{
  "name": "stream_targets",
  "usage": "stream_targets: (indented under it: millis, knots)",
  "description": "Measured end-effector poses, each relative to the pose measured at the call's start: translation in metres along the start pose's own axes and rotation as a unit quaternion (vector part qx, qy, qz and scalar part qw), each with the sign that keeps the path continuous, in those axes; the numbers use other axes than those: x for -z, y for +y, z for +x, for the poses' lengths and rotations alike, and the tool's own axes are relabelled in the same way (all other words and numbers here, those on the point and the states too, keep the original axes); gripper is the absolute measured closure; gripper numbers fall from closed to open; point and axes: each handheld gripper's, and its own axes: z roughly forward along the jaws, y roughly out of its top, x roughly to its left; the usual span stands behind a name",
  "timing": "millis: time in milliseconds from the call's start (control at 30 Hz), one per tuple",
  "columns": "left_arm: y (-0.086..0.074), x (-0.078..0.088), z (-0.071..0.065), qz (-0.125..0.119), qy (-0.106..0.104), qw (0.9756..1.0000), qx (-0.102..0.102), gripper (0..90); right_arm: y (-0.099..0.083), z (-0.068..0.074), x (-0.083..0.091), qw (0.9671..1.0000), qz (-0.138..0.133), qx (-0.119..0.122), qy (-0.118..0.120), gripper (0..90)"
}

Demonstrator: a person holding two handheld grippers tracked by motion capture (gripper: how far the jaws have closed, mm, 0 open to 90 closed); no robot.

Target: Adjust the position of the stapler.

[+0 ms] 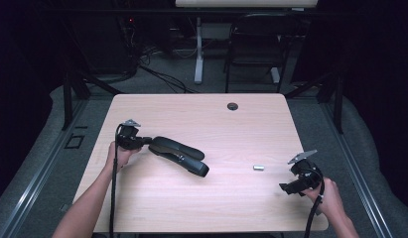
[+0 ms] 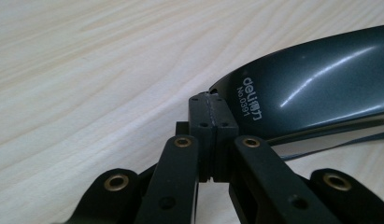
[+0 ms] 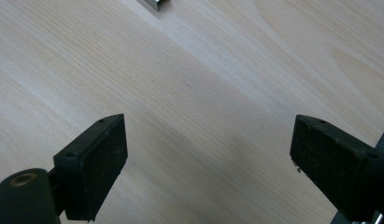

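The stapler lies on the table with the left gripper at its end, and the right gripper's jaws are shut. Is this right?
Not quite. The right gripper is open: the right gripper view shows its two pads standing wide apart over bare table, nothing between them. The rest holds: the stapler lies on the table with the left gripper at its end.

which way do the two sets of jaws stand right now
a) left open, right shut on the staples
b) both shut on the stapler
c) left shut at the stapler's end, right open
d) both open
c: the left gripper has its jaws pressed together at the rear end of the black stapler, while the right gripper has its jaws wide apart over bare table, short of the small metal staple strip.
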Motion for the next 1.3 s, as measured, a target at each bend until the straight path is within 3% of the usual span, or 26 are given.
stream_targets:
  millis: [267,633,833,867,900,967,1100,1133,1300]
  knots:
    - [0.001,-0.003,-0.009,0.011,-0.018,0.9996,-0.017,90.0,-0.001,-0.001,0.000,1.0000,0.003,0.005,-0.003,10.8]
    - [-0.001,-0.009,-0.021,0.019,-0.064,0.9975,-0.024,90.0,-0.001,0.000,0.000,1.0000,0.007,0.003,0.001,11.0]
    - [0.002,-0.009,-0.024,0.033,-0.065,0.9965,-0.042,89.9,-0.001,0.000,0.000,1.0000,0.005,0.005,0.001,11.0]
    - [0.004,-0.009,-0.023,0.037,-0.051,0.9973,-0.037,81.7,-0.001,0.000,0.000,1.0000,0.004,0.003,0.006,11.0]
    - [0.005,-0.007,-0.019,0.040,-0.051,0.9974,-0.031,69.7,-0.001,0.000,0.000,1.0000,0.005,0.004,0.003,11.0]
    - [0.006,-0.002,-0.013,0.027,-0.067,0.9970,-0.027,53.9,-0.002,-0.001,0.000,0.9999,0.009,0.007,0.001,11.1]
    - [0.013,0.006,-0.017,0.009,-0.083,0.9950,-0.056,33.7,-0.002,-0.001,0.000,0.9999,0.008,0.007,0.002,11.2]
    - [0.015,0.007,-0.020,0.009,-0.091,0.9937,-0.064,23.5,-0.002,-0.001,0.000,0.9999,0.008,0.006,0.004,11.2]
    - [0.028,0.007,-0.042,0.008,-0.121,0.9848,-0.124,12.3,-0.001,0.000,0.001,1.0000,0.004,0.006,0.005,11.3]
